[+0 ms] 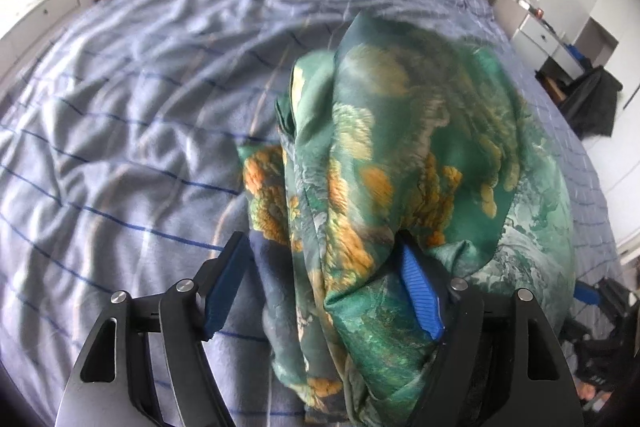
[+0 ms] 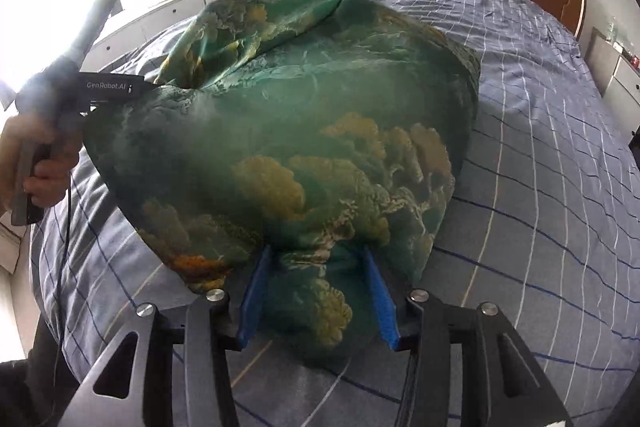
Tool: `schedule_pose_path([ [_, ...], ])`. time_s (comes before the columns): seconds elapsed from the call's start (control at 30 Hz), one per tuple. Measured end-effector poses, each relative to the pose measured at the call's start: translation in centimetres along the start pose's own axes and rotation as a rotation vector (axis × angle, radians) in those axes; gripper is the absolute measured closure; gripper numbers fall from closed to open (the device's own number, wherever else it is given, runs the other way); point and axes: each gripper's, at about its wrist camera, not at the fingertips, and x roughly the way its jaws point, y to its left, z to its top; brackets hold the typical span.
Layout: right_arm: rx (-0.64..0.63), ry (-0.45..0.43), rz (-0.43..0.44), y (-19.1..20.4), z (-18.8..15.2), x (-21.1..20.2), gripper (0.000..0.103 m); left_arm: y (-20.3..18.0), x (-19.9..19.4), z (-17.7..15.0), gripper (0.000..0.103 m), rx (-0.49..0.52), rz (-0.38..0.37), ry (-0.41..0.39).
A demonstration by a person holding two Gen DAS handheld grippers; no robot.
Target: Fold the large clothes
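"GenRobot.AI" lettering is showing on the left gripper [image 2: 136,87] while both it and the right gripper [image 2: 318,291] are standing parted around glossy green cloud-printed fabric [image 2: 304,131], their grip unclear.

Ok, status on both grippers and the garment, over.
Left gripper open, green garment bunched between its pads. Right gripper jaws apart around a fold, grip unclear. Garment draped over bed. Nothing in the way.

The green garment [image 1: 400,167] is motion-blurred, its lower end cut off.
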Motion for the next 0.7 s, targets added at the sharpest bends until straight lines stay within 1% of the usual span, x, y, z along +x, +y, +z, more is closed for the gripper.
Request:
schedule_pose_path([
  [0.03, 0.008, -0.012, 0.003, -0.1, 0.0, -0.7, 0.054, -0.3, -1.4, 0.0, 0.027, 0.006, 0.014, -0.019],
  [0.07, 0.022, -0.028, 0.010, -0.2, 0.0, -1.7, 0.049, -0.6, -2.5, -0.1, 0.026, 0.015, 0.026, -0.032],
  [0.1, 0.042, -0.048, 0.023, -0.7, 0.2, -3.1, 0.045, -0.9, -3.7, -0.3, 0.022, 0.031, 0.046, -0.048],
  [0.13, 0.057, -0.060, 0.029, -1.0, 0.2, -4.0, 0.035, -1.2, -5.0, -0.6, 0.018, 0.048, 0.076, -0.067],
  [0.17, 0.074, -0.082, 0.031, -1.5, 0.2, -5.5, 0.026, -1.4, -6.1, -0.9, 0.008, 0.063, 0.117, -0.090],
  [0.2, 0.089, -0.112, 0.026, -2.1, 0.0, -7.1, 0.023, -1.5, -7.2, -1.3, 0.004, 0.080, 0.150, -0.109],
  [0.23, 0.101, -0.135, 0.019, -2.8, -0.1, -8.2, 0.022, -1.6, -7.9, -1.7, 0.004, 0.094, 0.167, -0.118],
  [0.27, 0.114, -0.158, 0.007, -3.5, -0.4, -9.7, 0.022, -1.6, -8.6, -2.3, 0.000, 0.108, 0.187, -0.108],
  [0.3, 0.122, -0.175, -0.005, -4.1, -0.6, -10.7, 0.022, -1.5, -8.8, -2.8, 0.000, 0.111, 0.209, -0.084],
  [0.37, 0.151, -0.197, -0.064, -5.7, -1.3, -12.6, 0.022, -1.2, -8.9, -3.8, 0.000, 0.124, 0.249, -0.025],
  [0.4, 0.173, -0.204, -0.110, -6.6, -2.0, -13.6, 0.022, -0.9, -9.0, -4.6, 0.001, 0.126, 0.268, 0.002],
  [0.47, 0.205, -0.216, -0.161, -7.6, -3.2, -14.9, 0.022, 0.0, -9.9, -6.1, 0.001, 0.093, 0.280, -0.007],
  [0.5, 0.223, -0.219, -0.175, -8.2, -3.8, -15.3, 0.022, 0.6, -10.3, -6.6, 0.001, 0.063, 0.263, -0.012],
  [0.53, 0.235, -0.223, -0.177, -8.8, -4.5, -15.7, 0.022, 1.0, -10.5, -6.9, 0.001, 0.036, 0.229, -0.013],
  [0.57, 0.242, -0.228, -0.181, -9.3, -5.2, -16.1, 0.022, 1.6, -10.9, -7.3, 0.001, -0.003, 0.152, -0.020],
  [0.6, 0.245, -0.234, -0.187, -9.8, -5.4, -16.2, 0.022, 2.0, -11.1, -7.7, 0.001, -0.030, 0.099, -0.034],
  [0.63, 0.244, -0.243, -0.183, -10.0, -5.9, -16.4, 0.022, 2.7, -11.5, -8.1, 0.001, -0.087, 0.037, -0.060],
  [0.67, 0.241, -0.251, -0.171, -9.9, -6.4, -16.6, 0.022, 3.0, -11.8, -8.3, 0.001, -0.131, 0.005, -0.076],
  [0.7, 0.230, -0.257, -0.146, -9.9, -6.8, -16.5, 0.022, 3.1, -11.8, -8.3, 0.001, -0.145, -0.009, -0.069],
])
